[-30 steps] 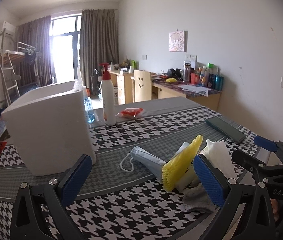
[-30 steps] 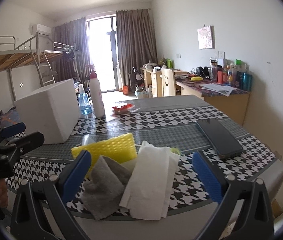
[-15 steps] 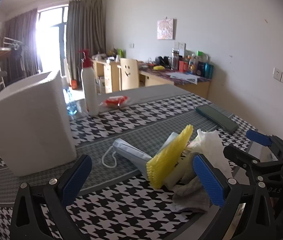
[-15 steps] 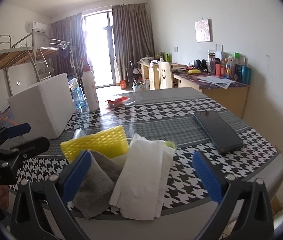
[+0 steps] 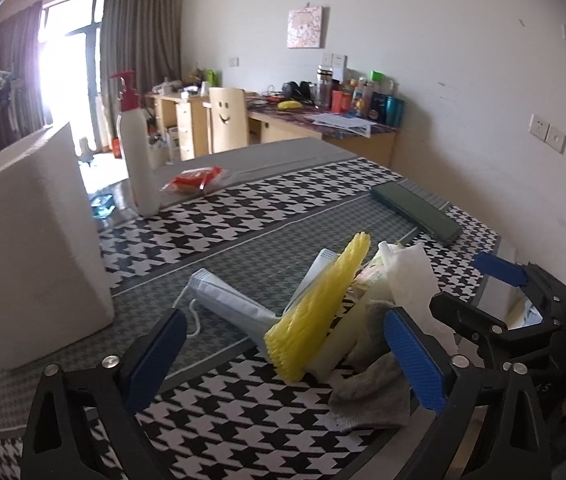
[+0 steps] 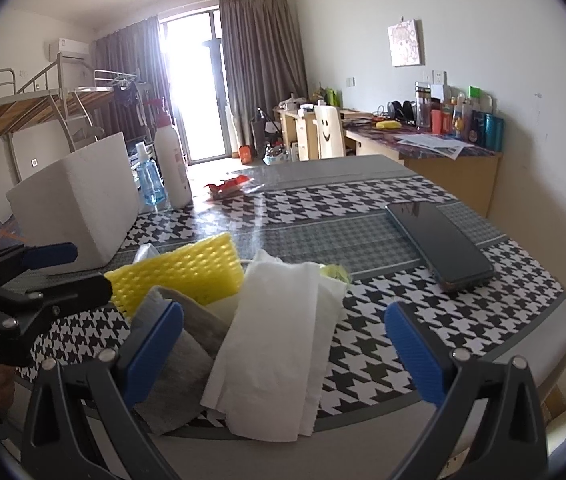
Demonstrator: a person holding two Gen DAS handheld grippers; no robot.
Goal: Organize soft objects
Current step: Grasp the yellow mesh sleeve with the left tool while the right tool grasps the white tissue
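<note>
A heap of soft things lies at the table's near edge: a yellow foam net point(image 5: 323, 308) point(image 6: 187, 272), a white paper towel point(image 6: 279, 344) point(image 5: 411, 276), a grey cloth point(image 6: 179, 364) point(image 5: 375, 396) and a pale face mask point(image 5: 227, 304) with a cord. My left gripper point(image 5: 287, 364) is open and empty, just short of the heap. My right gripper point(image 6: 283, 356) is open and empty, its fingers standing on either side of the towel and cloth. Each gripper shows in the other's view, the right one point(image 5: 479, 296) and the left one point(image 6: 63, 272).
A white foam box point(image 5: 23, 248) point(image 6: 79, 208) stands at the left. A white pump bottle point(image 5: 137, 160) point(image 6: 173, 164), a blue bottle point(image 6: 149, 180) and a red packet point(image 5: 195, 178) stand further back. A dark phone point(image 5: 415, 212) point(image 6: 439, 244) lies at the right.
Both grippers have moved closer to the heap, which looks larger in both views. The left view has swung so the foam box sits further left. Both stay open.
</note>
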